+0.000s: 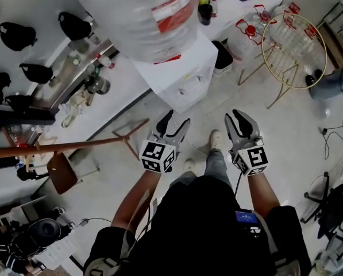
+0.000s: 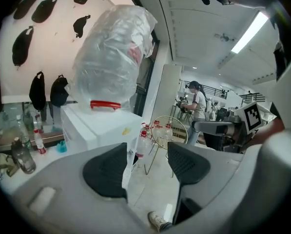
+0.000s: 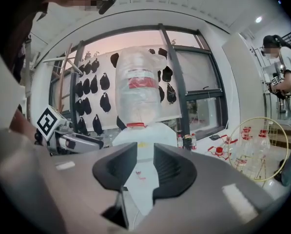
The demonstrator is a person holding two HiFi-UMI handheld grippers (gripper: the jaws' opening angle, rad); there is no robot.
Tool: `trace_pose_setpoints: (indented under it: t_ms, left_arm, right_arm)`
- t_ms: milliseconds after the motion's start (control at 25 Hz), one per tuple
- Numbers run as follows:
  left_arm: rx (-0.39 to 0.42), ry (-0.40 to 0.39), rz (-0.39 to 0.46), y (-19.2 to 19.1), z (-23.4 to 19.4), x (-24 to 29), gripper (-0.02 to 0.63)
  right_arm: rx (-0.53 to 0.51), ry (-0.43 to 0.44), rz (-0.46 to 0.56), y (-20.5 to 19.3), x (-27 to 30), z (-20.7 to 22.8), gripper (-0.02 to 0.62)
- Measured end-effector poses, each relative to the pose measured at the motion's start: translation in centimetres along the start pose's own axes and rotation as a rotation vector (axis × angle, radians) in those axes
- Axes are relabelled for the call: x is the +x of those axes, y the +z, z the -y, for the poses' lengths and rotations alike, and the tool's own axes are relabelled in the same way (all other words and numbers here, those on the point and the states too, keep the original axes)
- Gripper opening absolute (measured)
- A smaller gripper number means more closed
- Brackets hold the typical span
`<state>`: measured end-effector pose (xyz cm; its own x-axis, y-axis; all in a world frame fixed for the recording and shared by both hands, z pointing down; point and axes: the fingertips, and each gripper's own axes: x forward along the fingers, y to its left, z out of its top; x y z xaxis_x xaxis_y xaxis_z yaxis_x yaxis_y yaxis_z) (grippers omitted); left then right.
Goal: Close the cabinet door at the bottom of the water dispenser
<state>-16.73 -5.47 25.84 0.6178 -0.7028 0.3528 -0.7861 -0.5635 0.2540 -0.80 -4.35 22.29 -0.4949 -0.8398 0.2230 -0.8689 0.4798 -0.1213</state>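
Both grippers are held up in front of the person's chest, side by side and apart from each other, each with its marker cube toward the head camera. The left gripper [image 1: 175, 119] has its 2 jaws standing well apart, with only floor showing between them; it holds nothing. The right gripper [image 1: 238, 118] has its 2 jaws closer together, a narrow gap left between the pads, and nothing sits in that gap either.

Below them on the floor are the person's 2 shoes [image 1: 215, 138]. Beyond the shoes, well apart from both grippers, stands the white dispenser [image 1: 180, 76], its front toward the person and 1 big clear bottle [image 1: 154, 16] upside down on top. Its bottom door cannot be told from the rest of the white front in any view.

A black bin [image 1: 222, 56] sits just beside the dispenser on the right. Farther right is a round gold wire rack [image 1: 292, 48] with clear red-topped jugs. Behind the dispenser, black caps [image 1: 73, 25] hang across the window.
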Motion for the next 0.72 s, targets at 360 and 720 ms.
trace_pose_setpoints:
  t_ms: [360, 720]
  left_arm:
    - [-0.008, 0.058, 0.108, 4.7, -1.2, -7.1, 0.222]
    - [0.066, 0.093, 0.165, 8.3, -0.8, -11.3, 0.185]
  right_arm:
    - [-0.008, 0.011, 0.046, 3.9, -1.2, -3.4, 0.074]
    - [-0.087, 0.047, 0.1, 7.9, -2.9, -7.1, 0.006]
